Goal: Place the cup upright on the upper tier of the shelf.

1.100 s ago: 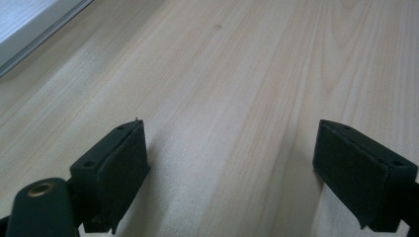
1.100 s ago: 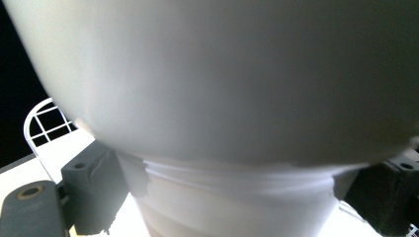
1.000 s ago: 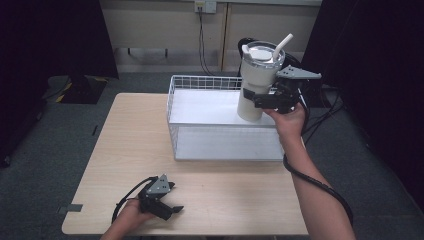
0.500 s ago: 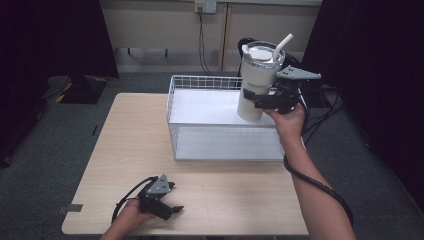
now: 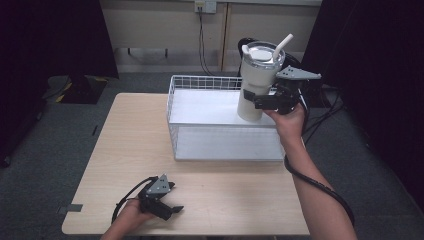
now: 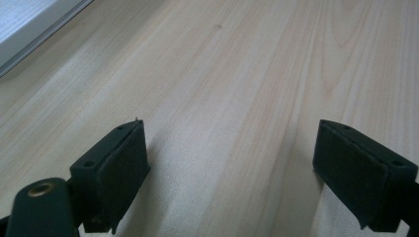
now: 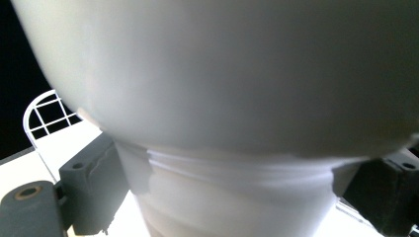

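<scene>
Nothing has shifted over the last second: my right hand-held gripper [image 5: 265, 101] keeps its clamp on the tumbler [image 5: 257, 80], and my left hand-held gripper [image 5: 161, 199] stays where it was on the table [image 5: 125, 145].

Taking the white wire basket [image 5: 200, 82] as the landmark, the tumbler stands upright above the basket's far right corner. Whether its base touches the basket floor or hangs just above it I cannot tell from the high view. It is a cream tumbler with a clear lid and a pale straw [image 5: 283, 44] leaning up and to the right. My right jaws press on its narrower lower body, one on each side; in the right gripper view the black pads [image 7: 94, 182] sit tight against the ribbed step beneath the wide upper part of the tumbler [image 7: 237, 98], with a rounded corner of the basket rim [image 7: 42, 116] showing to the left. My right hand is wrapped around the gripper just outside the basket's right wall.

My left hand-held gripper [image 6: 237, 173] lies well in front of the basket, near the table's front edge, left of the basket's front left corner. Its jaws stand wide apart with only bare wood grain between them. The basket's pale base edge [image 6: 34, 24] shows in the upper left of the left gripper view.
</scene>
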`<act>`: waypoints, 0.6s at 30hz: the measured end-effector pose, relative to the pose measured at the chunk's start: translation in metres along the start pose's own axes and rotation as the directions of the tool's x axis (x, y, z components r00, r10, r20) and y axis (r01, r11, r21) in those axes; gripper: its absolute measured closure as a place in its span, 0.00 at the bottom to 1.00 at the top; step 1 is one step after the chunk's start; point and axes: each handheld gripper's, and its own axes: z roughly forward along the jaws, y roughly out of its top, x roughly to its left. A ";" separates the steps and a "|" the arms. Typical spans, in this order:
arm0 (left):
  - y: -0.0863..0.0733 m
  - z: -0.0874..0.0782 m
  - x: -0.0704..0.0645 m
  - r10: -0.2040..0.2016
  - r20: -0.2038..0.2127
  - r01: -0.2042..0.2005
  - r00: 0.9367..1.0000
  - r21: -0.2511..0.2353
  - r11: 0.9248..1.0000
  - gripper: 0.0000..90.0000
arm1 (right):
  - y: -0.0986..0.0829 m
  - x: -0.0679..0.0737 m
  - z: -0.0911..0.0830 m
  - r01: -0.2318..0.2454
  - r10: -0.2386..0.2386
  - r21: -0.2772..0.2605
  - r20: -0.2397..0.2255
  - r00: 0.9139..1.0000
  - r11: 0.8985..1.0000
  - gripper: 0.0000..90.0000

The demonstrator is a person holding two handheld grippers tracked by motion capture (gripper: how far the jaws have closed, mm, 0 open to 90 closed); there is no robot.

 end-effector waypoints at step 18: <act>0.000 0.000 0.000 0.000 0.000 0.000 1.000 0.000 1.000 0.14 | -0.003 0.002 -0.003 0.015 -0.015 0.005 0.020 1.000 1.000 0.10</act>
